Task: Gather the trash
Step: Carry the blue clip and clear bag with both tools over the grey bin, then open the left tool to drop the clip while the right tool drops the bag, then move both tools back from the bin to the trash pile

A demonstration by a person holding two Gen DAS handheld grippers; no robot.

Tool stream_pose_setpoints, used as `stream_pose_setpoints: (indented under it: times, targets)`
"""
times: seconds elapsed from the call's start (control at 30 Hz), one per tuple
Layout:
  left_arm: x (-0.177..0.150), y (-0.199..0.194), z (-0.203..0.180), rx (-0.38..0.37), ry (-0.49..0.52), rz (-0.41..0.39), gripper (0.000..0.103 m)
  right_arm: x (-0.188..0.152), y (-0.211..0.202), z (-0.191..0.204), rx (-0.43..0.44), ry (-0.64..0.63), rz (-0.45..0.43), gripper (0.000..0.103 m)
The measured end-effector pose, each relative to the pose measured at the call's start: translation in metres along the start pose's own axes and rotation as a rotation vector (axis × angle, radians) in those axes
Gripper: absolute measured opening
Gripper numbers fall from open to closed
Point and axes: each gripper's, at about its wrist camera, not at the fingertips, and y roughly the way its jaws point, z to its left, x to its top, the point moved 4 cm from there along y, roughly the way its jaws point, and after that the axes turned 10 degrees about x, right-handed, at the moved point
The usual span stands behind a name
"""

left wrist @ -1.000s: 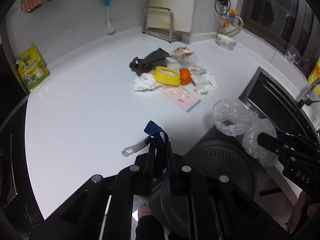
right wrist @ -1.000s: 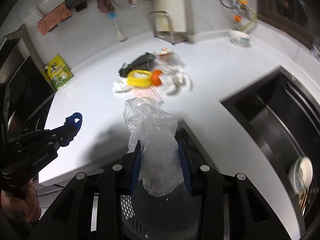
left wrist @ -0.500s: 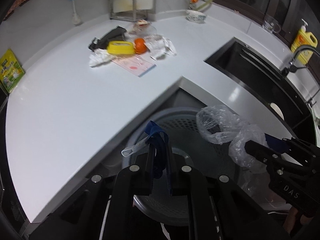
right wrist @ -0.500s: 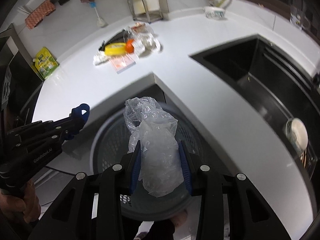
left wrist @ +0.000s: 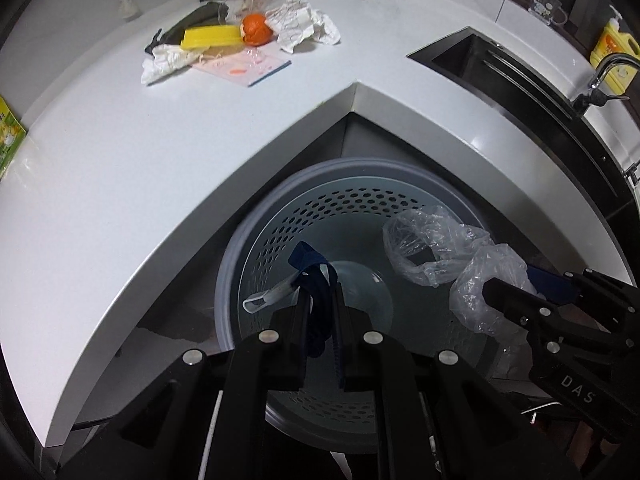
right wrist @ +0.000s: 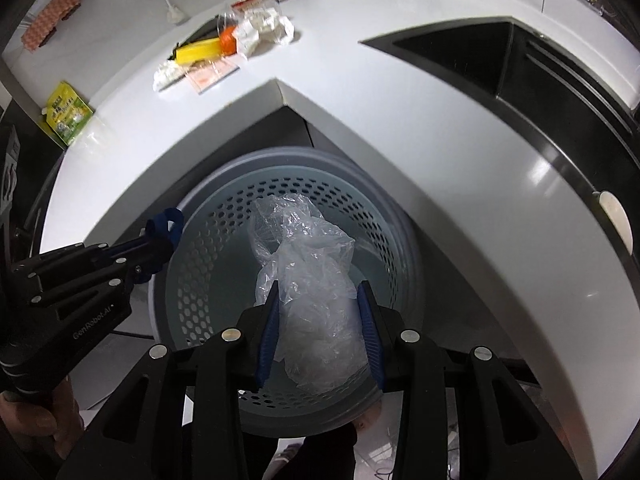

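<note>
I am holding both tongs over the grey bin (left wrist: 248,264) below the white surface (left wrist: 120,152): my left tongs (left wrist: 320,300) are clamped tight on a dark blue strap (left wrist: 316,280), and my right tongs (right wrist: 318,320) are gripping a clear plastic bag (right wrist: 304,264) above the bin's mouth. More trash is lying heaped on the surface, including an orange (left wrist: 256,30), a yellow box (left wrist: 210,37) and crumpled paper (left wrist: 302,20).

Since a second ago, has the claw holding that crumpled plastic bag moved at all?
Yes. The right claw, shut on the plastic bag, was in front of the white countertop then; it is now over the perforated bin below the counter's edge.
</note>
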Motion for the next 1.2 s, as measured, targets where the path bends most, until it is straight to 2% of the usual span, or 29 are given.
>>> stream_pose_setpoints:
  times: [0.2, 0.27, 0.33, 0.4, 0.8, 1.2]
  targets:
    - [0.002, 0.003, 0.001, 0.001, 0.001, 0.005, 0.016, 0.002, 0.008, -0.001, 0.005, 0.005, 0.009, 0.037]
    - [0.003, 0.002, 0.003, 0.021, 0.002, -0.004, 0.028, 0.004, 0.008, -0.002, -0.004, 0.003, 0.010, 0.043]
    - [0.004, 0.000, 0.006, 0.036, -0.001, -0.009, 0.049, 0.005, 0.008, -0.002, -0.003, 0.001, 0.010, 0.052]
    - [0.004, -0.003, 0.010, 0.042, -0.013, -0.021, 0.059, 0.006, 0.008, -0.002, -0.006, -0.002, 0.004, 0.056]
    - [0.005, -0.008, 0.019, 0.070, -0.032, -0.022, 0.061, 0.004, 0.005, 0.000, -0.002, -0.012, 0.008, 0.056]
    - [0.014, -0.025, 0.020, 0.083, -0.036, -0.067, 0.063, 0.007, -0.010, 0.002, 0.003, -0.021, -0.015, 0.056]
